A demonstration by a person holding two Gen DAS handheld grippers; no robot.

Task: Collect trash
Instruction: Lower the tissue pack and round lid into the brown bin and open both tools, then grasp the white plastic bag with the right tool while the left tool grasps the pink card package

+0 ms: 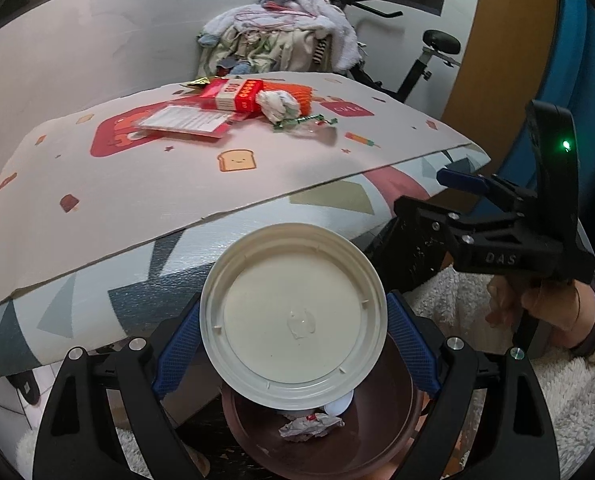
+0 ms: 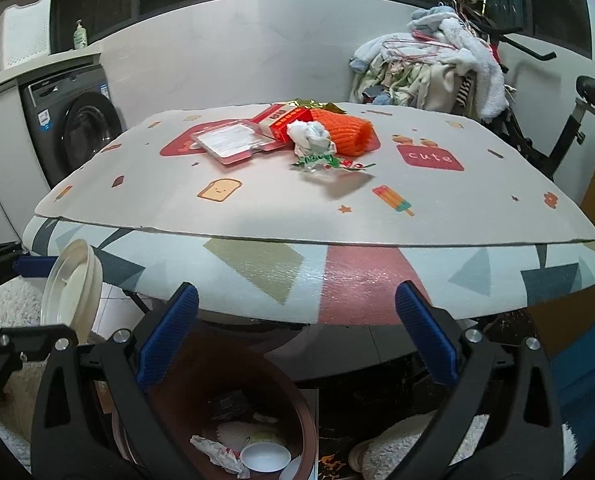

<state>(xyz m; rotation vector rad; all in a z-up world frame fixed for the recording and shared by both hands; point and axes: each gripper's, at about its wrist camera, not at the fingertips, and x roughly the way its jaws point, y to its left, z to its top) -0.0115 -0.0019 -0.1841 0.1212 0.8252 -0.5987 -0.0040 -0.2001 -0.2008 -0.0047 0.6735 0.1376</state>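
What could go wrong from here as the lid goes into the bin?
The left claw grips the wide cream lid by its rim above the brown bin; tilted as it is, it might catch the bin's edge or fall outside. The right claw is open and empty close by, so the two could collide.

Below the right gripper: the brown bin is sitting open, so the way down is free.
Ahead of it: the table edge is sticking out and blocking.
Between the left gripper fingers: a white lid is filling the gap and covering part of the bin.
Far ahead: the trash pile is sitting past bare tabletop.
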